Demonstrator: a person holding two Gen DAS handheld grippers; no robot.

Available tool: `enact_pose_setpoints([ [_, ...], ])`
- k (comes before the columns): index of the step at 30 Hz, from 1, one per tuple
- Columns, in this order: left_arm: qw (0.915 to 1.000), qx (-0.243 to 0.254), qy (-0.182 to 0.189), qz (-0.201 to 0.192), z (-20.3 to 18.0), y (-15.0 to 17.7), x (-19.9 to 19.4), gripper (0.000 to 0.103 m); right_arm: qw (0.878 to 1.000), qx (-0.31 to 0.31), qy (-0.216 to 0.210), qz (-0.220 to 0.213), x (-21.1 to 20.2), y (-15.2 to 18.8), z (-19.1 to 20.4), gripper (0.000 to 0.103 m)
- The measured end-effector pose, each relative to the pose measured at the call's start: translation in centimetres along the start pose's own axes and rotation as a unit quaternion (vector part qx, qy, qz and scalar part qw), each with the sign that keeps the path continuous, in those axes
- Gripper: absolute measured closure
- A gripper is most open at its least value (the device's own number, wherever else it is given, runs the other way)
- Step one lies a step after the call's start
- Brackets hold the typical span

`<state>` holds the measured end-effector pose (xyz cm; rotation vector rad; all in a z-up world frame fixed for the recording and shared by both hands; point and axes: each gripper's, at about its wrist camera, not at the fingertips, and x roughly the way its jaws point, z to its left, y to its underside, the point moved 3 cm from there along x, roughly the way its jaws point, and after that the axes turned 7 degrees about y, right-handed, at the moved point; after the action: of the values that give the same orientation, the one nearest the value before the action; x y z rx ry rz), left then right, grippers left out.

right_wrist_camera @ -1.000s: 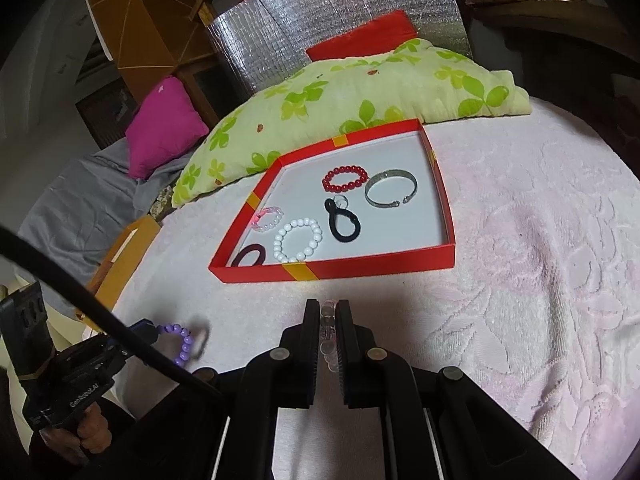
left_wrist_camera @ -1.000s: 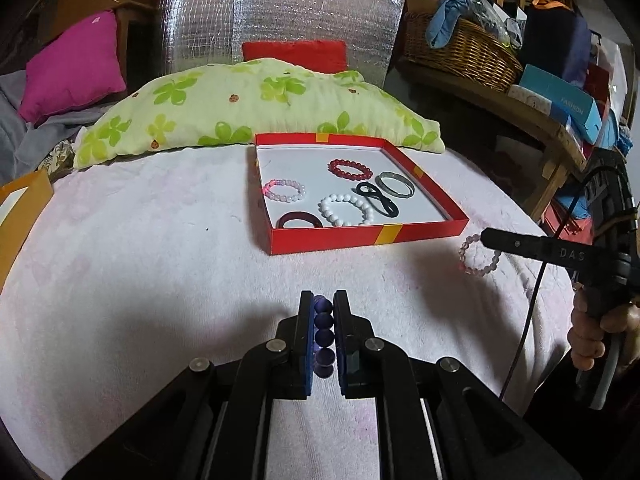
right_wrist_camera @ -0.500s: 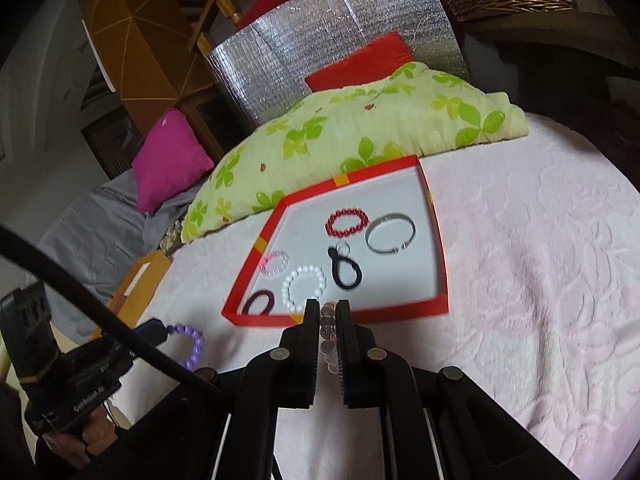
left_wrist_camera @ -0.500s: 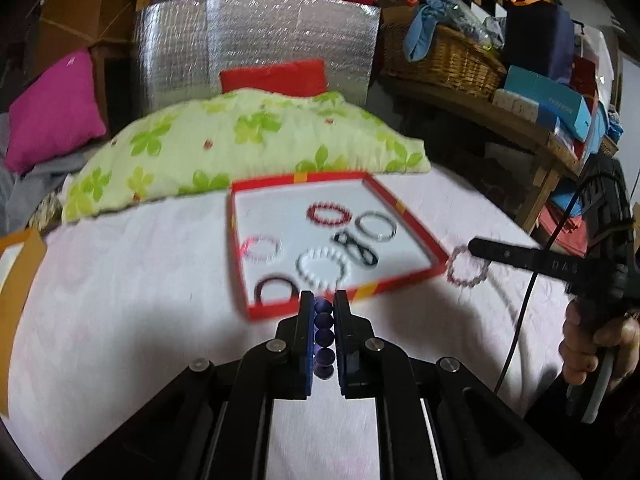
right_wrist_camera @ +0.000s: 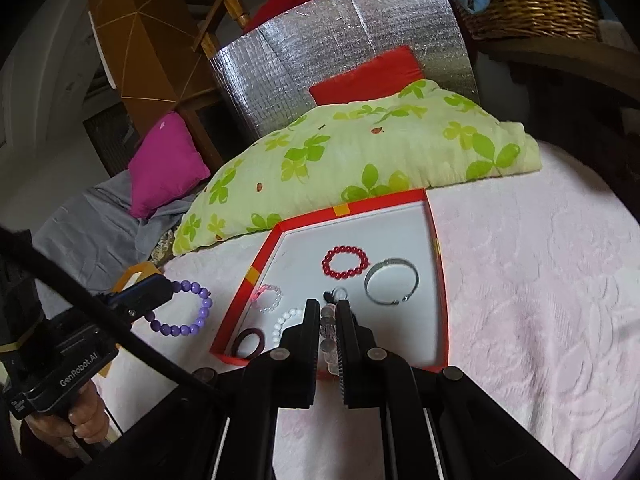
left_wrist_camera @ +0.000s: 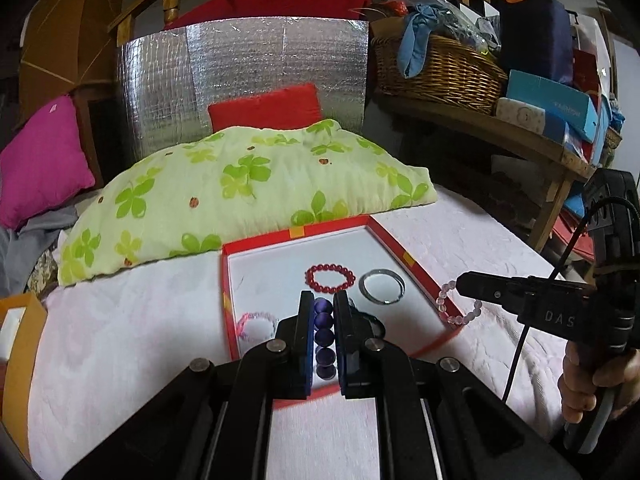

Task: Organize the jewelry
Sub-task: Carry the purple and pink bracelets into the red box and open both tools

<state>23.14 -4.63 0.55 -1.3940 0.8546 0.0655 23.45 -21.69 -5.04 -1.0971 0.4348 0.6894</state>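
Note:
A red tray (left_wrist_camera: 410, 258) (right_wrist_camera: 438, 252) with a white floor lies on the pink bedspread. Inside it rest a red bead bracelet (left_wrist_camera: 330, 279) (right_wrist_camera: 345, 262), a silver bangle (left_wrist_camera: 381, 286) (right_wrist_camera: 391, 281), a pale pink bracelet (left_wrist_camera: 258, 325) (right_wrist_camera: 267, 298), a white bead bracelet (right_wrist_camera: 285, 320), a dark red ring (right_wrist_camera: 249, 343) and a black loop, mostly hidden. My left gripper (left_wrist_camera: 323, 300) (right_wrist_camera: 170, 289) is shut on a purple bead bracelet (left_wrist_camera: 324, 336) (right_wrist_camera: 180, 314), held above the tray's near left part. My right gripper (right_wrist_camera: 329, 307) (left_wrist_camera: 460, 282) is shut on a clear pink bead bracelet (right_wrist_camera: 327, 340) (left_wrist_camera: 454, 306), over the tray's near right rim.
A green-flowered pillow (left_wrist_camera: 248, 184) lies just behind the tray, with a red cushion (left_wrist_camera: 266, 110) and a silver foil panel (left_wrist_camera: 240, 68) behind it. A magenta cushion (left_wrist_camera: 38, 164) sits far left, an orange box (left_wrist_camera: 18, 344) at the left edge, a wicker basket (left_wrist_camera: 440, 68) on a right shelf.
Both grippers rose and moved forward with their bracelets, from the bedspread in front of the tray to over its near edge. Both stayed shut.

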Motion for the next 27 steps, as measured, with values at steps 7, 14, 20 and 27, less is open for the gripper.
enact_pose_setpoints([
  [7, 0.9999, 0.007, -0.009, -0.001, -0.2, -1.3, 1.9, 0.093, 1.000, 0.009, 0.005, 0.000, 2.0, -1.4, -0.6, 0.094],
  [14, 0.9998, 0.008, -0.016, 0.005, 0.0, -1.7, 3.8, 0.093, 1.000, 0.011, 0.009, -0.003, 3.4, -2.5, -0.8, 0.094],
  [20, 0.9998, 0.004, -0.017, 0.012, 0.7, -1.7, 5.6, 0.093, 1.000, 0.018, 0.011, 0.001, 4.6, -3.0, -1.2, 0.094],
  [27, 0.9994, -0.002, -0.021, 0.029, 1.8, -1.3, 8.5, 0.093, 0.999, 0.023, 0.017, 0.020, 6.1, -2.8, -1.6, 0.094],
])
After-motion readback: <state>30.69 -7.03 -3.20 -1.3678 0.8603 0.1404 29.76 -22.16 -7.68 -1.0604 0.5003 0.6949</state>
